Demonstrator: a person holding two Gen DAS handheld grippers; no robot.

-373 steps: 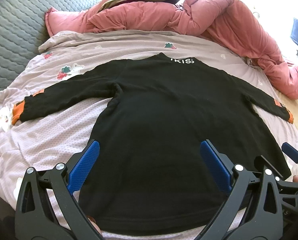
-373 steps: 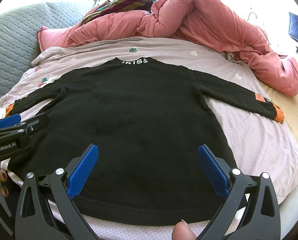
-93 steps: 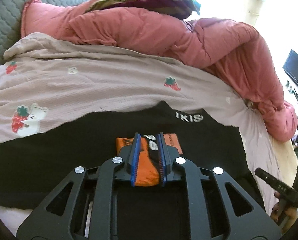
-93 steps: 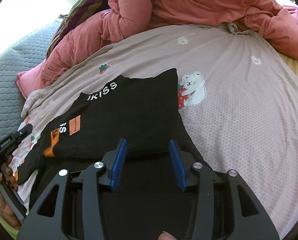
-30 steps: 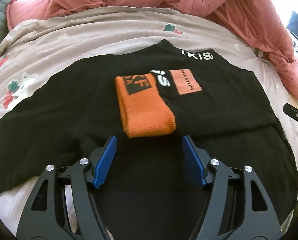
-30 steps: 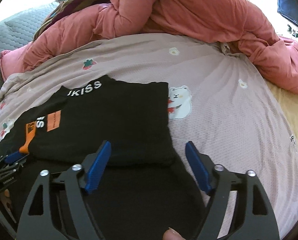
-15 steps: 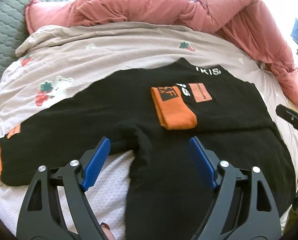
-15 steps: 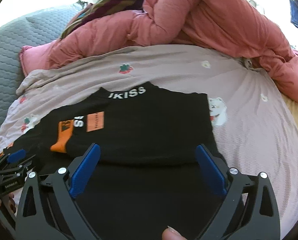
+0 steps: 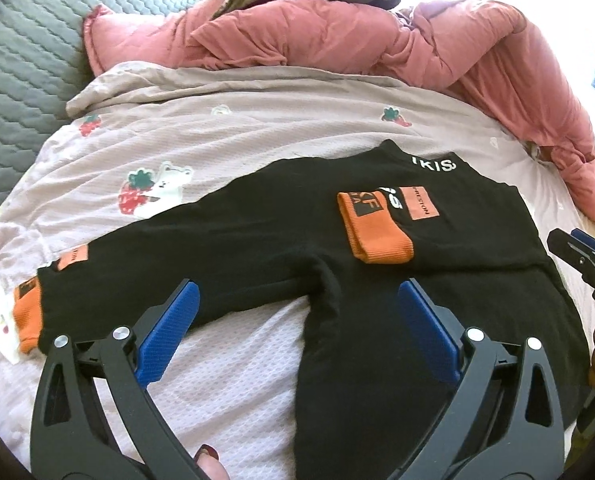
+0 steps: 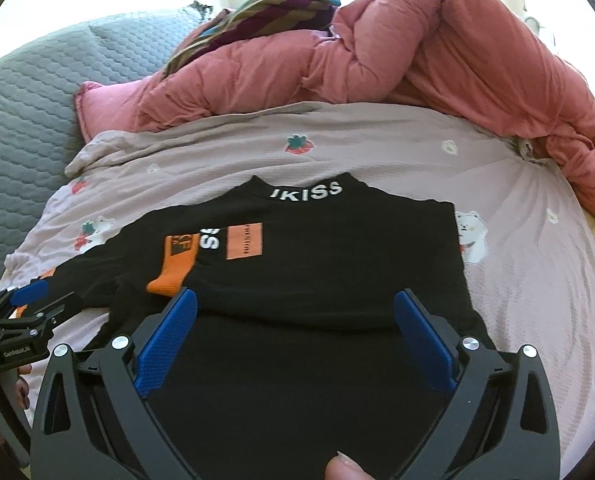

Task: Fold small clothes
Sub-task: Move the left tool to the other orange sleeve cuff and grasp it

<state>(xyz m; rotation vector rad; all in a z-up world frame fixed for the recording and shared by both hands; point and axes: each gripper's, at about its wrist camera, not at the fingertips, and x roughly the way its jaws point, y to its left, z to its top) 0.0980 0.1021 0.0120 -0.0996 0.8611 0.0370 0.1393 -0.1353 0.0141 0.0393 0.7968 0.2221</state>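
A small black long-sleeved top (image 9: 377,320) lies back-up on the bed; it also shows in the right wrist view (image 10: 317,320). Its right sleeve is folded across the back, with the orange cuff (image 9: 373,232) near the collar; the cuff also shows in the right wrist view (image 10: 173,268). The left sleeve (image 9: 157,264) stretches out flat to the left, ending in an orange cuff (image 9: 27,312). My left gripper (image 9: 297,320) is open and empty above the left armpit. My right gripper (image 10: 295,328) is open and empty above the folded body.
The pink printed bedsheet (image 9: 217,148) covers the bed. A bunched pink duvet (image 9: 377,40) and a striped cloth (image 10: 265,4) lie at the back. A grey quilted headboard (image 9: 17,60) is at the left.
Both grippers have pulled back from the folded sleeve and opened wider. The left view has shifted left, so the outstretched left sleeve and its cuff now show in full.
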